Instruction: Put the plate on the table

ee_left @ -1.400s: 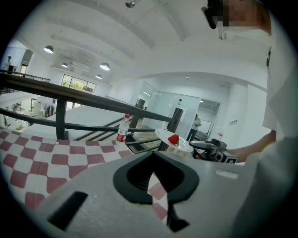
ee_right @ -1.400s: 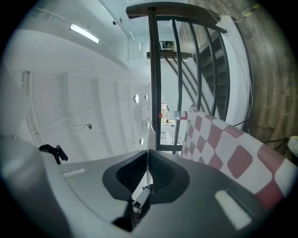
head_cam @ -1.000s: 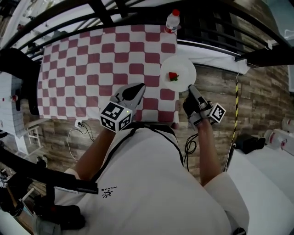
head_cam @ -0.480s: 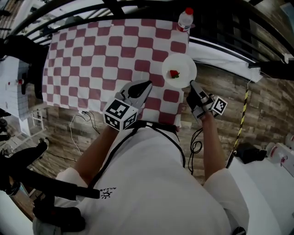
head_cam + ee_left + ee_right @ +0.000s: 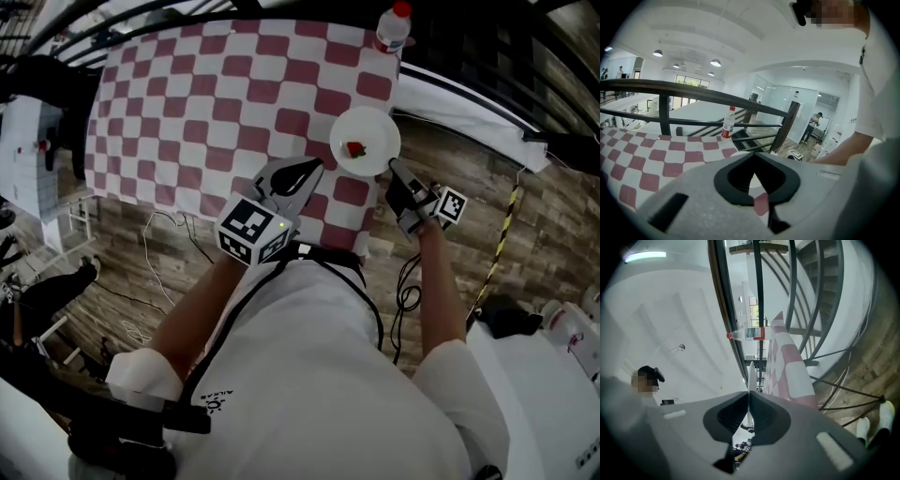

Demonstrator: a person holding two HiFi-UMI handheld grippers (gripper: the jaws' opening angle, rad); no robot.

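A white plate [image 5: 367, 134] with a small red fruit [image 5: 355, 150] on it hangs at the right edge of the table's red-and-white checked cloth [image 5: 187, 103]. My right gripper [image 5: 392, 170] is shut on the plate's near rim. In the right gripper view the plate [image 5: 751, 375] shows edge-on, clamped between the closed tips of the right gripper [image 5: 748, 393]. Whether it rests on the cloth I cannot tell. My left gripper [image 5: 314, 168] is shut and holds nothing, over the table's near edge, just left of the plate. In its own view the left gripper [image 5: 753, 153] points across the cloth [image 5: 647, 154].
A plastic bottle [image 5: 392, 25] with a red cap stands at the table's far right corner, also seen as the bottle [image 5: 727, 123] before a black railing [image 5: 693, 93]. A white sheet [image 5: 469, 108] lies right of the table. Cables [image 5: 164, 253] trail on the wooden floor.
The right gripper has come down with the plate, closer to the table's right edge. The left gripper has moved forward over the table's near edge.
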